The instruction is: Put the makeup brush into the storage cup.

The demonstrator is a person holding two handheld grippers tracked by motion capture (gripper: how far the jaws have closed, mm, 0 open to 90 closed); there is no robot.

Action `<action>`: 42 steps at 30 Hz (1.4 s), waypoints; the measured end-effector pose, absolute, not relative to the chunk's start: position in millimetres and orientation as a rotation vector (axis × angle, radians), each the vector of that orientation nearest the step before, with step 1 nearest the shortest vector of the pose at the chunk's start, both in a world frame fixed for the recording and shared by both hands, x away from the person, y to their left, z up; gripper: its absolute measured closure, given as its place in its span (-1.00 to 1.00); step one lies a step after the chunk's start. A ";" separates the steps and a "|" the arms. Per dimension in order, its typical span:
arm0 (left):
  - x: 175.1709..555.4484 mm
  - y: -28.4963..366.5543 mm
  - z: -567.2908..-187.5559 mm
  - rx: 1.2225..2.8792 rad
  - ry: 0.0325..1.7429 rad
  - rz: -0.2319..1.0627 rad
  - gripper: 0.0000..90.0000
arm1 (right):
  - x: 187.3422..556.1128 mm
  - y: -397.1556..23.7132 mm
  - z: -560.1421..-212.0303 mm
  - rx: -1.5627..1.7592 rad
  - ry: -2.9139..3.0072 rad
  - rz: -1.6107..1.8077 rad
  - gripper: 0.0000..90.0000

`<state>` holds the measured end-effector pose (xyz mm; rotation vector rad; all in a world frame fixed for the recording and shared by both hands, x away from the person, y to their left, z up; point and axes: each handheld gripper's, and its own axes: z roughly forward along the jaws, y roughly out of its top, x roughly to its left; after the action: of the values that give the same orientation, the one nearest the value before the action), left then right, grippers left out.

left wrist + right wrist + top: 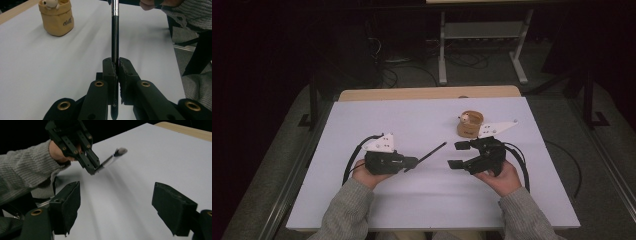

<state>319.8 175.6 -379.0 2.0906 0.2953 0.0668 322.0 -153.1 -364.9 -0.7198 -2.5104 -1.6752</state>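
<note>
Pen [115, 35] clamped in left tool [116, 70]

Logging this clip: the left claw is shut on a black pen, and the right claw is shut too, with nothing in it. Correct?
Not quite. The right claw is open, pads wide apart with nothing between them, as the right gripper view shows. The left claw is indeed shut on the black pen.

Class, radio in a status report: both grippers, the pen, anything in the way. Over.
Left gripper shut on pen, held off the white table. Right gripper open, empty. Tan pen pouch stands beyond; path clear.
</note>
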 end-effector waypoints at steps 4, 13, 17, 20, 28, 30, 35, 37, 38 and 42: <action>316.6 172.1 -381.0 2.073 0.284 0.053 0.87 | 323.1 -148.4 -366.2 -0.709 -2.482 -1.691 -0.48; 311.0 169.7 -386.8 2.036 0.282 0.030 0.87 | 322.9 -141.8 -367.0 -0.678 -2.463 -1.707 -0.36; 309.2 168.5 -387.2 2.020 0.282 0.022 0.87 | 322.8 -137.4 -369.2 -0.659 -2.456 -1.712 -0.31; 307.9 168.3 -387.6 2.005 0.282 0.017 0.87 | 323.1 -134.9 -370.8 -0.654 -2.439 -1.720 -0.27; 306.4 166.8 -390.2 2.000 0.285 0.017 0.87 | 325.0 -132.4 -372.8 -0.647 -2.386 -1.761 -0.07; 306.2 166.0 -390.6 1.995 0.288 0.017 0.87 | 325.9 -132.2 -373.7 -0.645 -2.361 -1.767 0.00; 306.4 165.2 -391.0 1.996 0.288 0.018 0.87 | 326.5 -130.8 -374.8 -0.624 -2.331 -1.776 0.20; 306.5 164.6 -391.4 1.998 0.286 0.020 0.87 | 327.0 -130.4 -375.2 -0.622 -2.322 -1.775 0.27; 306.4 164.4 -391.5 1.995 0.288 0.018 0.87 | 327.1 -130.6 -375.5 -0.623 -2.314 -1.777 0.29; 306.9 164.0 -391.5 1.989 0.287 0.018 0.87 | 328.2 -131.1 -375.8 -0.626 -2.300 -1.776 0.38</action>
<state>306.9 164.0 -391.5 1.9894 0.2869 0.0181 328.2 -131.1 -375.8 -0.6259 -2.3003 -1.7763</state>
